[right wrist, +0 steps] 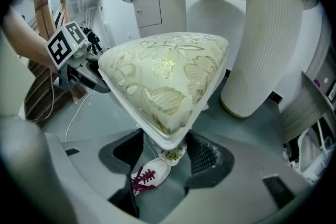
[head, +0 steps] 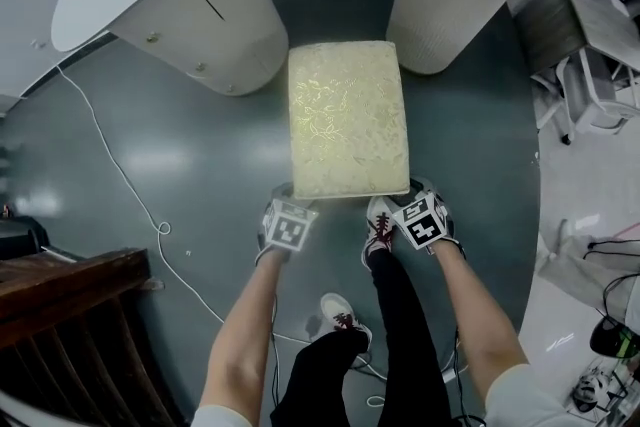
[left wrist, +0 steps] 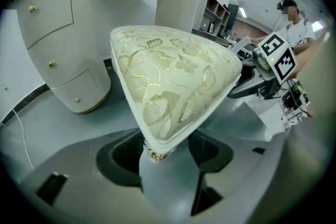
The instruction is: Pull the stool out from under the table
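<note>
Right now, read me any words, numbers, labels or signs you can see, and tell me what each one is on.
No readable text anywhere.
The cube on the left tool and the cube on the right tool: black-and-white square markers only, no letters.
The stool: gold leaf pattern, no label.

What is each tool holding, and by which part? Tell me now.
Both hold the stool by its cushioned seat: the left tool grips the near left corner, the right tool the near right corner.
</note>
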Motion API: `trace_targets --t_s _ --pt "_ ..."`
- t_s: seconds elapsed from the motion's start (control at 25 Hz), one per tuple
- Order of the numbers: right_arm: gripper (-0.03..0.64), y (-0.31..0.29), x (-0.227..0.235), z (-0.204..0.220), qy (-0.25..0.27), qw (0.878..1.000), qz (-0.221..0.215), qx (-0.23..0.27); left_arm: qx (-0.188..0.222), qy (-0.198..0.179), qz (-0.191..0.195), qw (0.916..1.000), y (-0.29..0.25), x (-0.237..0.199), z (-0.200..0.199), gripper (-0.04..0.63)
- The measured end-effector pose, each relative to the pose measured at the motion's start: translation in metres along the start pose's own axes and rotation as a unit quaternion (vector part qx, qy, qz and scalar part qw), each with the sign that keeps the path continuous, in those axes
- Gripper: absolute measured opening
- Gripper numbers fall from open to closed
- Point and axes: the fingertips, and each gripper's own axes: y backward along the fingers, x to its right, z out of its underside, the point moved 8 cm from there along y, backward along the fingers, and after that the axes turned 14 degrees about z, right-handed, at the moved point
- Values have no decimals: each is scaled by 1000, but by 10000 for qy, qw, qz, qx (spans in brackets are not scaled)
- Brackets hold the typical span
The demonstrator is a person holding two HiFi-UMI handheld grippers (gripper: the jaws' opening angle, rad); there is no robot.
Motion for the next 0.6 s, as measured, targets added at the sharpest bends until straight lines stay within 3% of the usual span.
trace_targets --t_s 0.6 --pt "272 15 -25 18 80 9999 59 -110 -86 299 187 9993 0 22 40 265"
